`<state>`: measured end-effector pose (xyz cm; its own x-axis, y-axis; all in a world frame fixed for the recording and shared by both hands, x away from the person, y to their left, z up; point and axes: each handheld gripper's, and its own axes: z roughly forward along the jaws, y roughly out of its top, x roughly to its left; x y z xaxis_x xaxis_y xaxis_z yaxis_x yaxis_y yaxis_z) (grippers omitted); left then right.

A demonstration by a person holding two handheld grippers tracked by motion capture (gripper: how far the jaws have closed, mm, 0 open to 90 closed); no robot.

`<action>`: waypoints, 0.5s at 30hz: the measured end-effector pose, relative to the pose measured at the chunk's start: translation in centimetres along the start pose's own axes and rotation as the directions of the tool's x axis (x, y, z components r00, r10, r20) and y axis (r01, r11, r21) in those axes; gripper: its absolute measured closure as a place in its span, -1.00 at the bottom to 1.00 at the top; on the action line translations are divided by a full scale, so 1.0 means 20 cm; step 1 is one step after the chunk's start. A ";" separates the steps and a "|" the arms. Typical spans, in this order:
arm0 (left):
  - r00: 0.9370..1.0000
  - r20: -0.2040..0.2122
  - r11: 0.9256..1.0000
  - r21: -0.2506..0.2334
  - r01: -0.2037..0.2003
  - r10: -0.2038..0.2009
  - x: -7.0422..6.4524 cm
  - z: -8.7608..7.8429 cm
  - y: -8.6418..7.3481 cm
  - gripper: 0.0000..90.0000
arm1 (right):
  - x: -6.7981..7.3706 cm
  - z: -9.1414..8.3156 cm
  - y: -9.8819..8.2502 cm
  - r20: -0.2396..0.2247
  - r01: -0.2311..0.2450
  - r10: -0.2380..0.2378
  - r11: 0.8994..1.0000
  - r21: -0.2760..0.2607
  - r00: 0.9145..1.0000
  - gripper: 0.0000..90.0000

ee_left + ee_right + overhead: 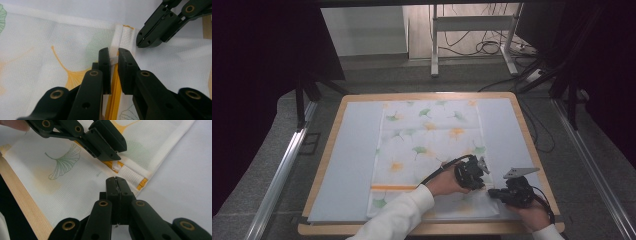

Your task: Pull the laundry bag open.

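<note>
Now | left gripper (114,53) tilted down, pinching zipper pull (114,58) | right gripper (116,182) low, clamping cloth bag (82,190) edge

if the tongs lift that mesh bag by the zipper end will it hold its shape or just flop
Probably flop: the mesh bag lies flat and thin like soft netting. It looks light, so it should rise easily. The left tongs sit astride the small white zipper pull, which may slip from their pads.
</note>
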<state>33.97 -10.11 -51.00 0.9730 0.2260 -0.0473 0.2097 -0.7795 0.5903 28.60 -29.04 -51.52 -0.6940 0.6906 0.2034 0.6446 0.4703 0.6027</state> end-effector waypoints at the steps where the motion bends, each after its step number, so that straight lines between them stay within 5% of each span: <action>1: 1.000 -0.003 1.000 0.000 0.000 0.000 0.00 0.00 0.00 0.82 | 0.00 0.00 0.00 0.000 0.000 0.000 1.000 0.000 1.000 0.98; 15: 1.000 0.010 1.000 -0.005 -0.001 0.001 -0.01 -0.01 -0.02 0.90 | 0.00 0.00 0.00 -0.002 0.001 -0.001 1.000 -0.003 1.000 0.98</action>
<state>33.74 -9.65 -51.03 0.9741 0.2193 -0.0545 0.2081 -0.7767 0.5945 28.65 -29.08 -51.54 -0.6954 0.6891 0.2040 0.6428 0.4695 0.6054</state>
